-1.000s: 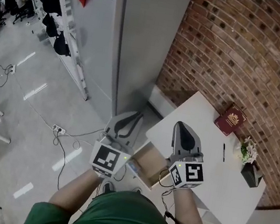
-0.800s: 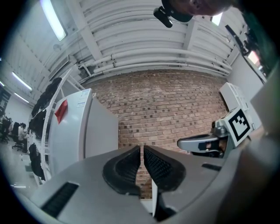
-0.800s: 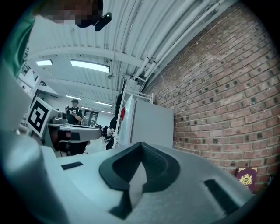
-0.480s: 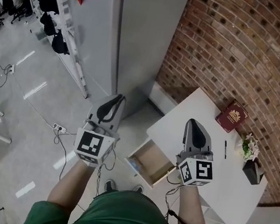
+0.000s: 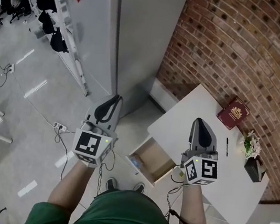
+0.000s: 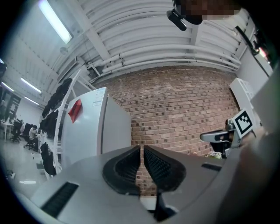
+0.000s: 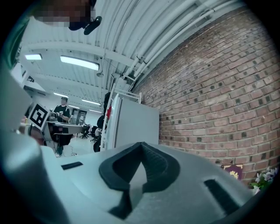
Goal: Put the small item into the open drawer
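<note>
The open drawer (image 5: 150, 162) sticks out from the near left side of the white table (image 5: 211, 163), light wood inside, with something small and bluish at its front corner. A black pen (image 5: 226, 146) lies on the tabletop. My left gripper (image 5: 116, 99) is held over the floor left of the drawer; in the left gripper view its pads (image 6: 131, 162) stand almost together with nothing between. My right gripper (image 5: 201, 121) hovers over the table's near part, right of the drawer, shut and empty (image 7: 141, 144). Both gripper views look level at the brick wall.
A red book (image 5: 234, 113) and a dark pot of white flowers (image 5: 252, 159) stand on the table by the brick wall (image 5: 256, 54). A grey cabinet (image 5: 137, 34) rises to the left. Cables and a power strip (image 5: 58, 129) lie on the floor.
My left gripper has swung left, off the drawer and out over the floor. My right gripper has shifted right over the tabletop. The drawer's inside now shows between them.
</note>
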`<move>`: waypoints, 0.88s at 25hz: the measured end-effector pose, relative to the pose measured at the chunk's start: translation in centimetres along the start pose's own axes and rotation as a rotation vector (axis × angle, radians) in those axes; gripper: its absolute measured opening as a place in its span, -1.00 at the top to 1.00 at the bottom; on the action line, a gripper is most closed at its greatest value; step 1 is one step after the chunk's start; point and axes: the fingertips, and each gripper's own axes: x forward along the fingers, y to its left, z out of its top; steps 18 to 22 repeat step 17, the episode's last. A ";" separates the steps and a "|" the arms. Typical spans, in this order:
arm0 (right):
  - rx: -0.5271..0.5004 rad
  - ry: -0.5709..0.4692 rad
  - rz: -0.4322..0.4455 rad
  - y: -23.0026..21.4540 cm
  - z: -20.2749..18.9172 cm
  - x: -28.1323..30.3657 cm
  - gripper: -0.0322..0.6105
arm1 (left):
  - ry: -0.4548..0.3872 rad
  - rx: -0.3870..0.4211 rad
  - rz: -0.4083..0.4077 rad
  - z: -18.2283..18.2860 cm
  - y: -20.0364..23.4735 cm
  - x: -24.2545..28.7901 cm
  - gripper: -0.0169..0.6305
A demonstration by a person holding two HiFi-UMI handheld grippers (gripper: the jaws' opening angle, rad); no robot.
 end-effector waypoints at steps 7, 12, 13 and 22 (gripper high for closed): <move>-0.005 0.018 0.001 0.1 -0.6 0.1 0.89 | 0.005 -0.008 -0.005 -0.5 0.3 0.1 0.87; -0.017 0.034 0.002 0.4 -1.0 0.4 0.89 | 0.011 -0.024 -0.004 -0.9 0.9 0.2 0.87; -0.019 0.036 -0.001 0.4 -1.1 0.4 0.89 | 0.012 -0.024 -0.002 -1.1 1.1 0.1 0.87; -0.021 0.046 -0.007 0.9 -1.5 0.3 0.89 | 0.021 -0.032 -0.002 -1.8 1.6 -0.4 0.87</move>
